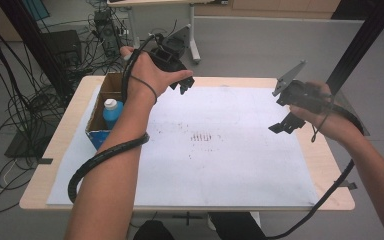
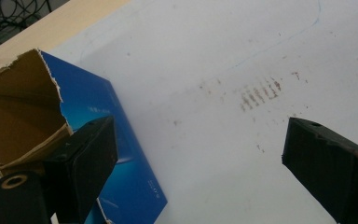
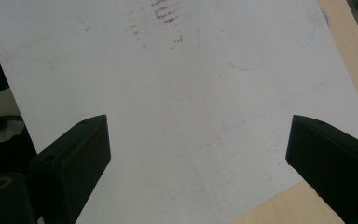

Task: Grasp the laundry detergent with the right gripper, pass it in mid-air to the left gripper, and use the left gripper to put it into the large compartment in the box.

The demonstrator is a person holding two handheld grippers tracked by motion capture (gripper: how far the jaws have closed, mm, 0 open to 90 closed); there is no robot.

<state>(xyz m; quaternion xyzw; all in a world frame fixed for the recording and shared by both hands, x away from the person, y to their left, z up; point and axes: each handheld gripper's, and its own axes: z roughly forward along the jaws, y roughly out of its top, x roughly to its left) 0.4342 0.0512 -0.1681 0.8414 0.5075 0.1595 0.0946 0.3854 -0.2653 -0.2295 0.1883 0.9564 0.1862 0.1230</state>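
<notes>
The worktop, pale wood, carries a large white sheet that lies beneath both pairs of jaws; faint brown marks lie on it between the two grippers. An open cardboard box with a blue outer face stands at the sheet's left edge, below and to the left of the left gripper's jaws; in the left gripper view its torn brown rim and blue side sit just behind the left-hand jaw. A blue bottle with a white cap stands upright inside the box, partly hidden by the person's left forearm. The left gripper is held above the sheet's far edge, wrist bent, jaws spread wide and grasping nothing. The right gripper hovers over the sheet's right margin, tilted downward, jaws likewise released and apart. Nothing lies between either pair of jaws.
</notes>
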